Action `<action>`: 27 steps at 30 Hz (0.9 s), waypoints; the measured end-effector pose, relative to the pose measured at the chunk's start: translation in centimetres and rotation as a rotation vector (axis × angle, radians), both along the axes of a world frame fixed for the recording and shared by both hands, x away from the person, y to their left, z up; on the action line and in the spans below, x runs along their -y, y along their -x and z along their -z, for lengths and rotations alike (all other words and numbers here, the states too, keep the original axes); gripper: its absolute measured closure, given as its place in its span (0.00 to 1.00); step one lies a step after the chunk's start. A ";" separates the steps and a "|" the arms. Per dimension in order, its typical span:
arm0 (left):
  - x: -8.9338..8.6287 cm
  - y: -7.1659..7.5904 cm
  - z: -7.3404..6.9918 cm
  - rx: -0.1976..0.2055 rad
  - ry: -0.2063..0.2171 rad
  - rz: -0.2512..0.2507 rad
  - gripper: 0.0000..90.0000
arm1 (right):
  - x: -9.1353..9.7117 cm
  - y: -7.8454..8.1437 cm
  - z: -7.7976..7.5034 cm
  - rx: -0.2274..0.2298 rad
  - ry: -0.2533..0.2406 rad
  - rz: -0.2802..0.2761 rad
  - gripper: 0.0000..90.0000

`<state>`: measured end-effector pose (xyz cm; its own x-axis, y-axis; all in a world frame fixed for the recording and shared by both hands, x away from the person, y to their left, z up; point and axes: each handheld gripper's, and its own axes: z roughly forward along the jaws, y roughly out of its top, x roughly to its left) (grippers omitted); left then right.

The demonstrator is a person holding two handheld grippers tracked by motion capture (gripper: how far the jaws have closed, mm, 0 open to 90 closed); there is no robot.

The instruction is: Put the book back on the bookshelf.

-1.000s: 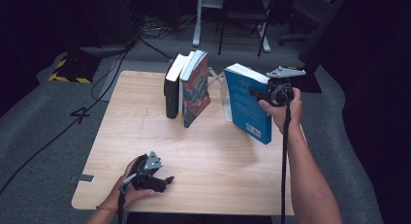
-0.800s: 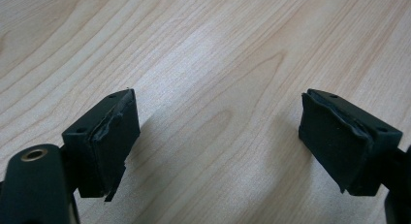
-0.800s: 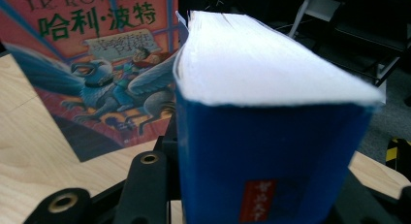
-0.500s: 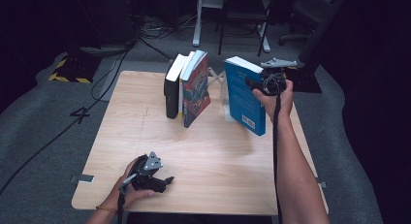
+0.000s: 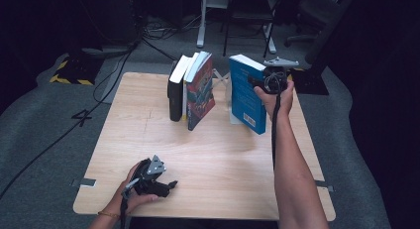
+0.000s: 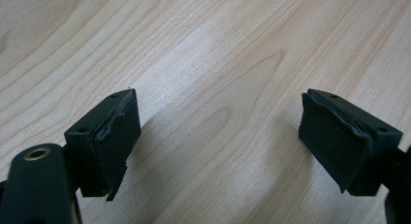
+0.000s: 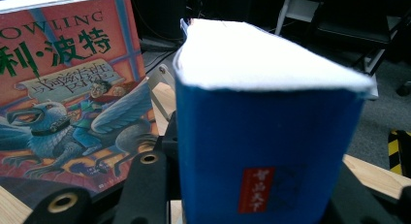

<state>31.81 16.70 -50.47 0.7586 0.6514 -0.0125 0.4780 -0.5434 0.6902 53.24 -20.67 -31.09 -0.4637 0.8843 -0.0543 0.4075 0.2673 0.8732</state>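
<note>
A thick blue book (image 5: 244,95) hangs upright above the back right of the wooden table (image 5: 218,154), with my right gripper (image 5: 258,82) shut on its spine edge. In the right gripper view the blue book (image 7: 261,151) stands between the black jaws, white page edge on top. Just left of it stand a red illustrated book (image 5: 200,92) and a black book (image 5: 174,92), leaning together. The illustrated book's cover (image 7: 68,98) is close by on the left. My left gripper (image 5: 166,186) rests near the table's front edge, open, over bare wood (image 6: 218,136).
A pale metal stand (image 5: 229,97) sits behind the blue book. Chairs (image 5: 247,16) and cables (image 5: 124,55) lie on the grey floor beyond the table, and a yellow-and-black striped block (image 5: 69,73) is at the far left.
My right gripper has carried the blue book leftward toward the standing books and a little lower. The left gripper has stayed where it was.
</note>
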 end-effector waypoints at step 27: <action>0.1 -0.1 0.0 -0.001 0.004 -0.005 0.17 | 3.7 3.1 1.5 0.014 -0.021 -0.010 0.67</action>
